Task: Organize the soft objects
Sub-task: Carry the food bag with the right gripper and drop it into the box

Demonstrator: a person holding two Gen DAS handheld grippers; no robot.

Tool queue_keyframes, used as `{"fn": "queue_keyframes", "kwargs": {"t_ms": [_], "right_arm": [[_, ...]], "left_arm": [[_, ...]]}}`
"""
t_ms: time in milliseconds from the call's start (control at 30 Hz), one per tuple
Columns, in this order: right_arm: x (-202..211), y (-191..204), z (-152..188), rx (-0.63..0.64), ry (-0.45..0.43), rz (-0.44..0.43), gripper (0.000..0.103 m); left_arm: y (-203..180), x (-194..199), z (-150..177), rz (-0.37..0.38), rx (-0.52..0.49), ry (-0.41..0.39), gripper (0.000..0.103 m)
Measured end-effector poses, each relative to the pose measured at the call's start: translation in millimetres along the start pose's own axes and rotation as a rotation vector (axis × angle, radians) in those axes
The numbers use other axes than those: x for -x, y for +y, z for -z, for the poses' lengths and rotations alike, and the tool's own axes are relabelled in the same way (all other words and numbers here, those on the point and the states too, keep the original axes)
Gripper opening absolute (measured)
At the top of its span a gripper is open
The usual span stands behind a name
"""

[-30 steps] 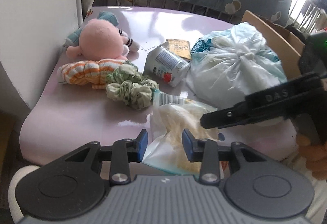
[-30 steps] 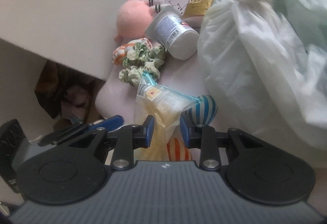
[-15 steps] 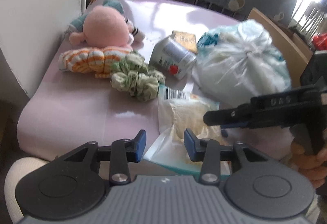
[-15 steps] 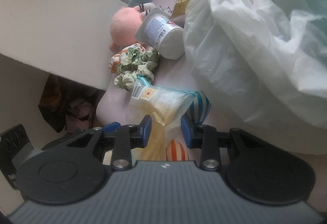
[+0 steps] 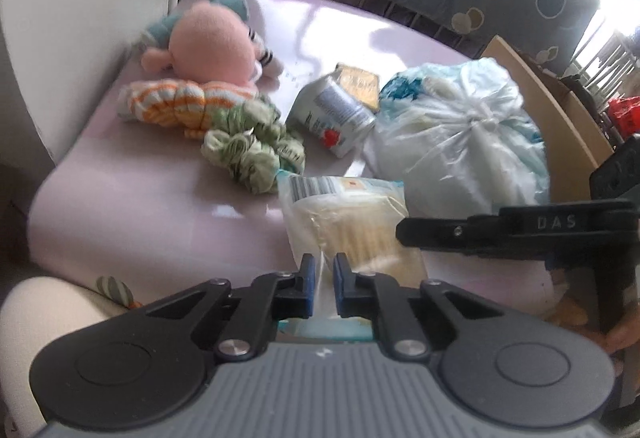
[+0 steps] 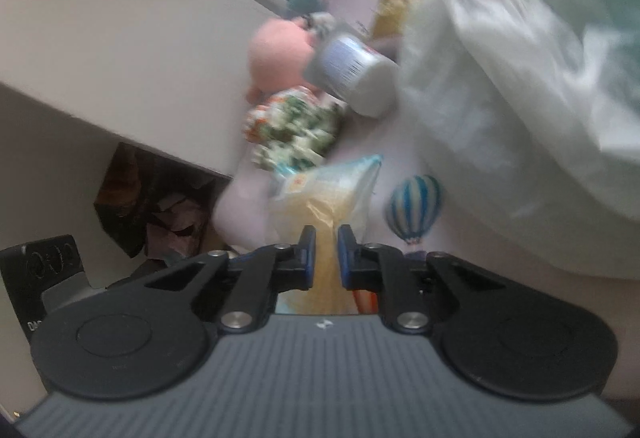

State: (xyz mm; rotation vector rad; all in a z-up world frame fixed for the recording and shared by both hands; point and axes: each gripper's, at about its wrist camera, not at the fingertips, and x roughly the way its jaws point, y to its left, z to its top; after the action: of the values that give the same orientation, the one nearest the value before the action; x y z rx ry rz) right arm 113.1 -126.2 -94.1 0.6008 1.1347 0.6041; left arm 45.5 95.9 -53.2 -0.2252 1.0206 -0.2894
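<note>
A clear packet of pale yellow soft stuff (image 5: 344, 218) lies at the near edge of the pink table (image 5: 160, 206). My left gripper (image 5: 321, 270) is shut on its near edge. My right gripper (image 6: 325, 250) is shut on the same packet (image 6: 324, 194) from the right side; its fingers (image 5: 440, 232) reach in over the packet in the left wrist view. Further back lie green scrunchies (image 5: 252, 150), an orange-striped cloth (image 5: 172, 102) and a pink plush toy (image 5: 208, 42). They also show in the blurred right wrist view, the scrunchies (image 6: 296, 134) and the plush (image 6: 280, 54).
A tied white plastic bag (image 5: 460, 142) fills the right of the table, with a cardboard box (image 5: 560, 110) behind it. A white can (image 5: 332, 114) lies on its side next to a gold packet (image 5: 360, 82). A white wall (image 5: 80, 18) bounds the left.
Both grippers have closed from open onto the clear packet. The left gripper has moved forward over the packet's near edge.
</note>
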Motion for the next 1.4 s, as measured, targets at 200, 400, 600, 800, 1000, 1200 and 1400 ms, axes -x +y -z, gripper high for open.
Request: {"fn": "queue_keyframes", "kwargs": {"t_ms": [200,400,600,800,1000,1200,1400], "right_arm": [[44,16,-12,0.033,-0.083,-0.058,0.009],[124,11,-31,0.038,-0.242,-0.081,0.009],[224,-23,-54,-0.004,-0.415,-0.035,0.009],[295,-90,-81,-0.09,-0.487,0.058,0.009],[293,-163,-121,-0.176,-0.411,0.121,0.011],[250,-226,-137,-0.304,-0.243,0.173,0.011],[249,-235,-130,-0.323,-0.243,0.222,0.012]], "left_arm": [[-37,40,-13,0.009,-0.062,-0.104,0.008],[-105,57,-46,0.092,-0.206,-0.176,0.008],[-201,31,-90,0.222,-0.339,-0.182,0.008],[-281,-37,-126,0.308,-0.386,-0.078,0.009],[-338,-103,-136,0.202,-0.485,-0.018,0.013],[-335,-119,-128,0.178,-0.493,0.001,0.029],[-312,-99,-135,0.194,-0.476,-0.034,0.03]]}}
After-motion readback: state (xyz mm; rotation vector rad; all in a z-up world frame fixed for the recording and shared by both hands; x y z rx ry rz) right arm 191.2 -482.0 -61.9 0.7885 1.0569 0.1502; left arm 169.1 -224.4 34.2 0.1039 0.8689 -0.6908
